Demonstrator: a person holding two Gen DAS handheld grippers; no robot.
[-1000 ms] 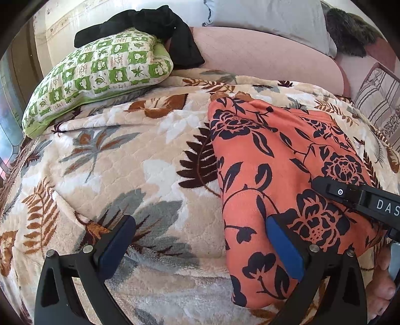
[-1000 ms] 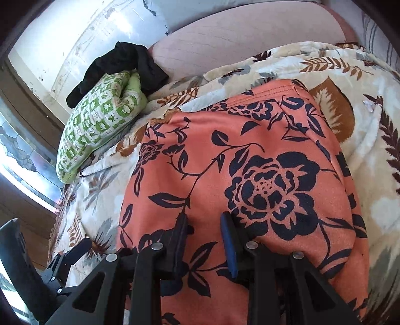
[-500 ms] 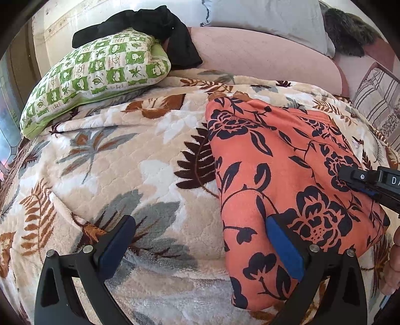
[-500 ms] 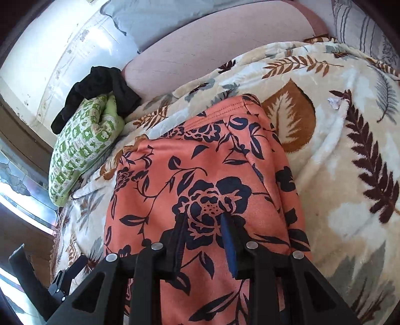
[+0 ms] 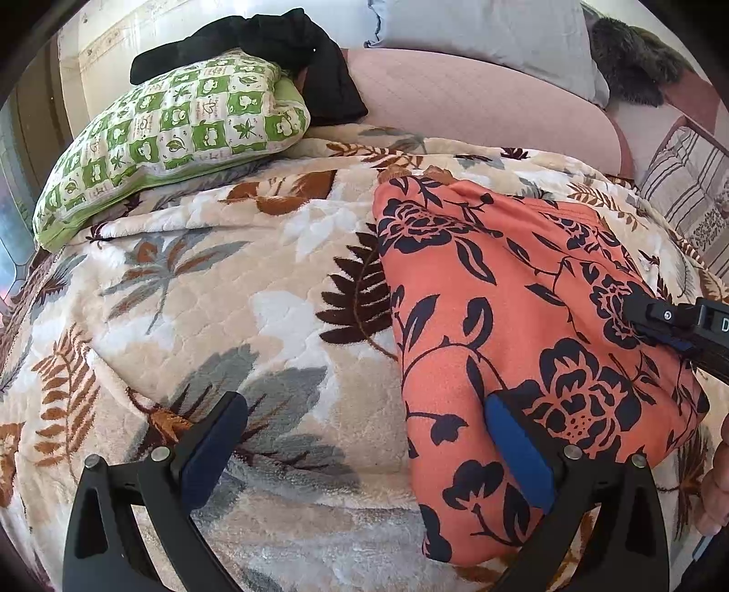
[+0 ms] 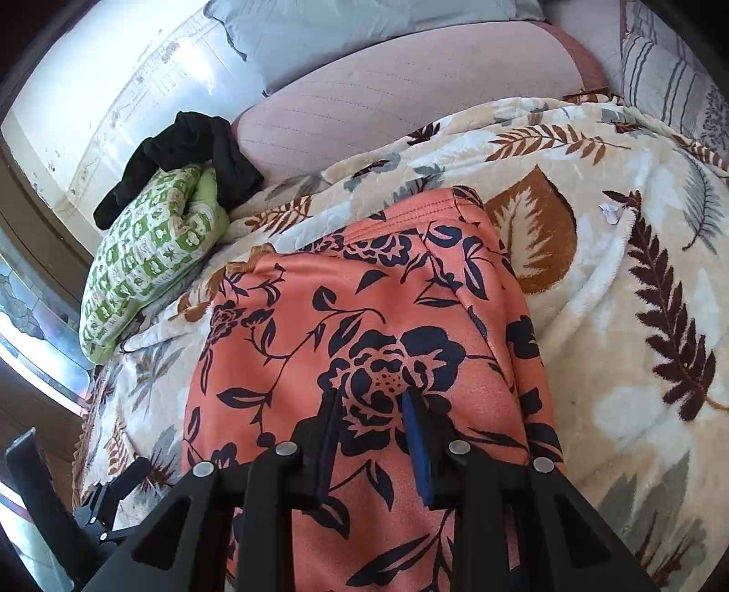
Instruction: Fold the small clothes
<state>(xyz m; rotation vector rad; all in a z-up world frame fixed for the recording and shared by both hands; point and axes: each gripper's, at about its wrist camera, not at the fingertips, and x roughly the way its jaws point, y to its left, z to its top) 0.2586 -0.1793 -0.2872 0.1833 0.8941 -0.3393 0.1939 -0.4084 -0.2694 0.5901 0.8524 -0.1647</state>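
Observation:
An orange garment with a dark floral print lies folded flat on the leaf-patterned blanket; it also fills the middle of the right wrist view. My left gripper is open and empty, its left finger over the blanket, its right finger over the garment's near left edge. My right gripper hovers over the garment's near part, jaws narrowly apart, holding nothing. The right gripper's tip shows at the right of the left wrist view.
A green checked pillow with a black garment on it lies at the back left. A pink bolster, a grey pillow and a striped cushion line the back. Blanket spreads left and right of the garment.
The right gripper has pulled back toward me along the garment, so more of the bed shows. The left gripper has stayed nearly still and open.

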